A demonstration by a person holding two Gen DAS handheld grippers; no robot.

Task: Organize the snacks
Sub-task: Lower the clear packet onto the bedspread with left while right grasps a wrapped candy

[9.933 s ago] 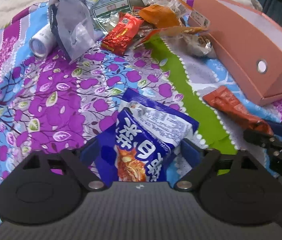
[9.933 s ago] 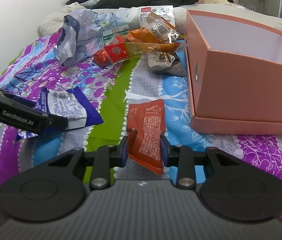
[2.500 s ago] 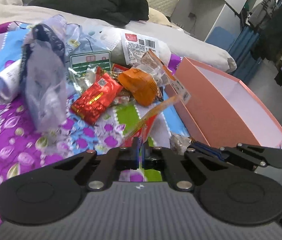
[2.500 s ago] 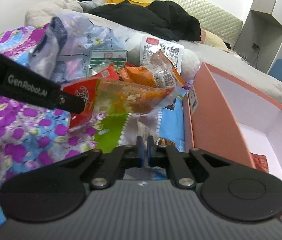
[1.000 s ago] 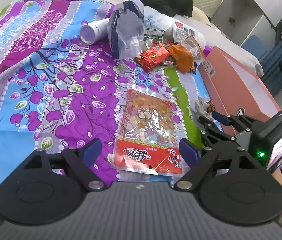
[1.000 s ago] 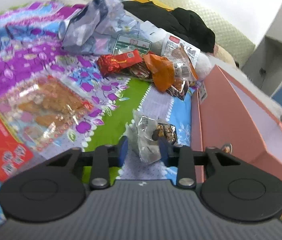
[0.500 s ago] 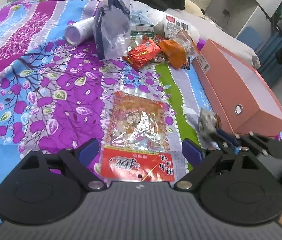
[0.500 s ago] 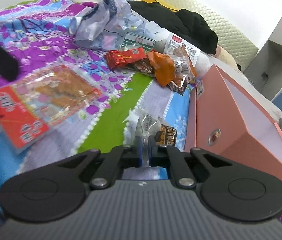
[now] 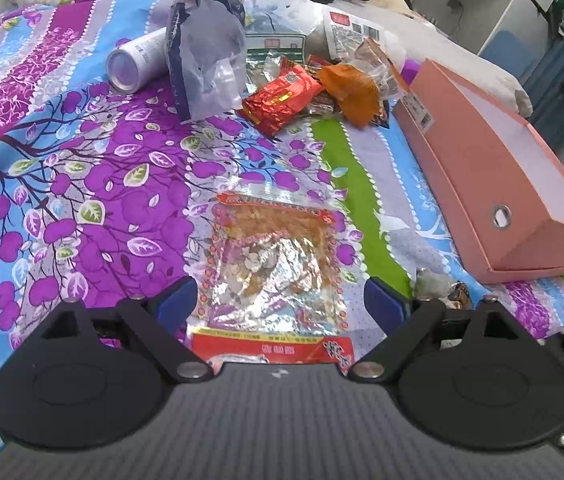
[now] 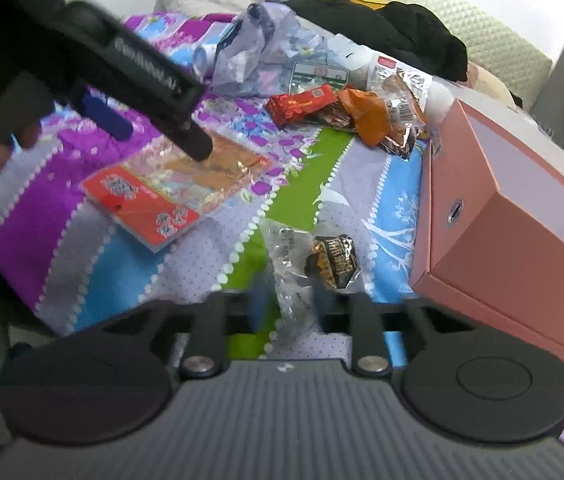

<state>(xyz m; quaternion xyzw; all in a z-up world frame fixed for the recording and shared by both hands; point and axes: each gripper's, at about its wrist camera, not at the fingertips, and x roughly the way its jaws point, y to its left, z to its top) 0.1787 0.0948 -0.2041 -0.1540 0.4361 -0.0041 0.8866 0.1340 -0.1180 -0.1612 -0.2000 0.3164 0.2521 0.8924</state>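
Left gripper (image 9: 280,306) stands wide open over the flat red-edged snack packet (image 9: 272,268), which lies on the bedspread (image 9: 82,184) between the blue pads; no contact visible. Right gripper (image 10: 288,308) is opening, jaws apart, with the small clear packet (image 10: 302,260) of dark sweets lying between them on the cloth, not gripped (pads blurred, so contact can't be fully ruled out). The pink box (image 10: 494,216) sits to the right, open side up, near both items but apart from them. More snacks are piled at its far end.

Risks, as judged:
- Flat packet lies flush w/ soft bedding; pads may pinch fabric or slide off the foil.
- Clear packet is crinkly and limp; a grip on one corner may let it droop and catch the box wall.
- Grippers work close together; they could knock each other.
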